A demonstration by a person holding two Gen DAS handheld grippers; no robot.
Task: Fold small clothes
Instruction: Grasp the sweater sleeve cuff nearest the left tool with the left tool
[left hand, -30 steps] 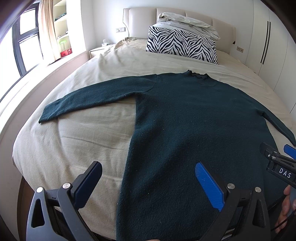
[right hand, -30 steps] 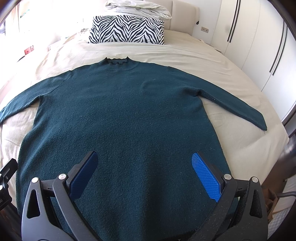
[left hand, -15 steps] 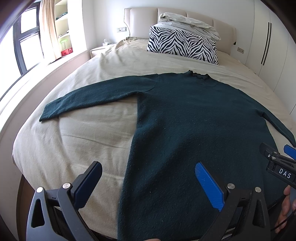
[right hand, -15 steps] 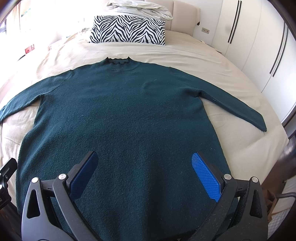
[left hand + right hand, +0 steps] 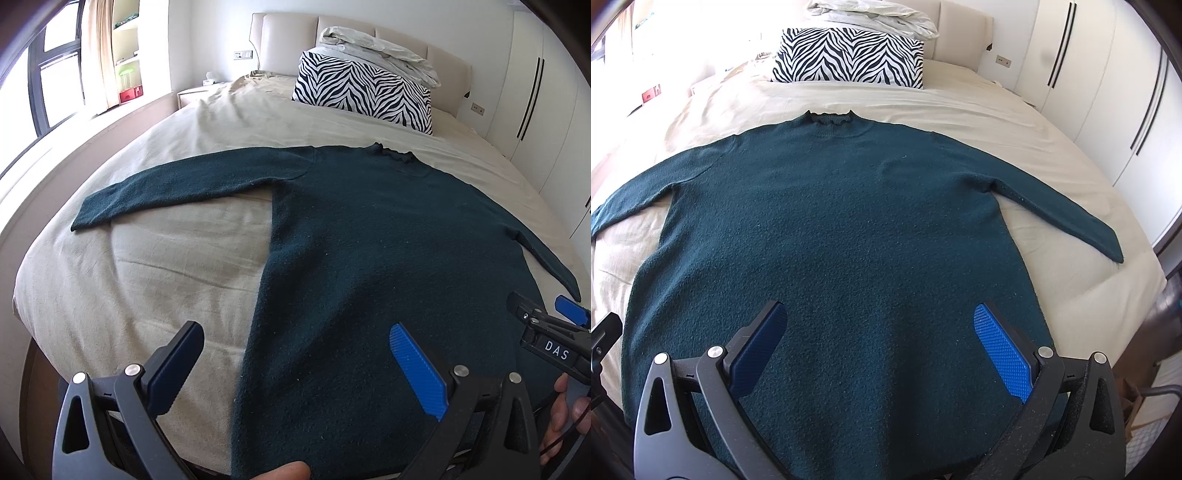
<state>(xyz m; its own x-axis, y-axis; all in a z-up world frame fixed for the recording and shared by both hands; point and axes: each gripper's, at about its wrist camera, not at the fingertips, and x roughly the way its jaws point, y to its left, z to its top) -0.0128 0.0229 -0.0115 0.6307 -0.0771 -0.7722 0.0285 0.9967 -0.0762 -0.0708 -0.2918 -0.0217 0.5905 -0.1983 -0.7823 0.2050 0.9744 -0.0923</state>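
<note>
A dark green long-sleeved sweater [image 5: 388, 251] [image 5: 842, 236] lies flat on the beige bed, collar toward the headboard and both sleeves spread out. My left gripper [image 5: 295, 354] hangs open over the sweater's lower left edge, holding nothing. Open too, my right gripper [image 5: 879, 339] hovers above the lower middle of the sweater with nothing between its fingers. The right gripper [image 5: 554, 328] also shows at the right edge of the left wrist view. The hem nearest me is hidden under the grippers.
A zebra-striped pillow [image 5: 365, 96] [image 5: 849, 55] with a folded pale duvet [image 5: 380, 40] on it stands at the headboard. White wardrobe doors [image 5: 1108, 92] run along the right. A window and low ledge [image 5: 55, 122] run along the left. The bed sheet [image 5: 147, 266] is bare beside the sweater.
Both views have shifted very slightly; the sweater lies as before and both grippers stay open.
</note>
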